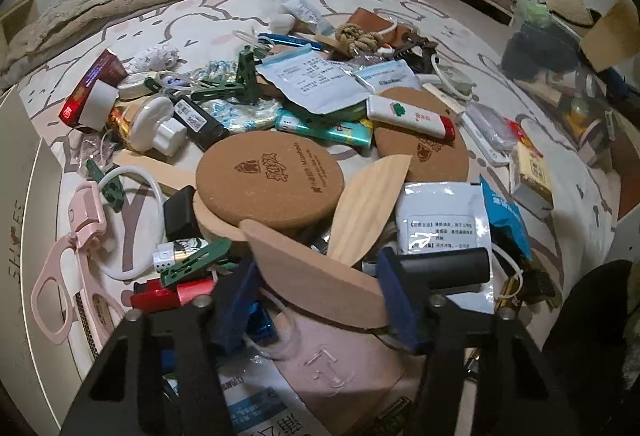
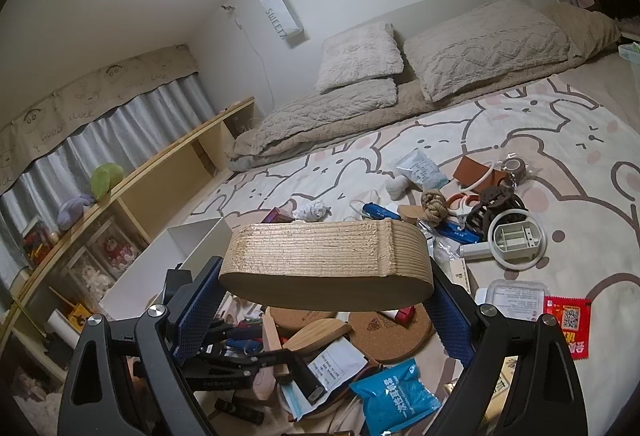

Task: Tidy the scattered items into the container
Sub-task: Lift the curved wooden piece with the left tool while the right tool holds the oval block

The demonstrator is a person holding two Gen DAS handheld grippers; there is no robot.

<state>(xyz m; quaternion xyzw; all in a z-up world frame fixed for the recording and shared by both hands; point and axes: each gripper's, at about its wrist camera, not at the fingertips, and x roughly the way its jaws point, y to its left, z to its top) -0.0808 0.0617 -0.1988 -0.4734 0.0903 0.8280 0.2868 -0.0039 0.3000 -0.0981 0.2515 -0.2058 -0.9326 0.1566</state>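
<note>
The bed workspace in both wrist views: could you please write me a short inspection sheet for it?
Surface: bed sheet with a cartoon animal print, covered in small items.
Job's things: white box open at the bed's left edge; wooden block held up in the right gripper.
Clutter: two cork coasters, wooden leaf shapes, green clips, packets, red lighter, rope knot.
Grippers: left gripper low over the pile, jaws apart around a flat wooden piece; grip unclear.
Cables: white cord looped near pink scissors.
Surroundings: pillows, shelf with toys, curtain.
</note>
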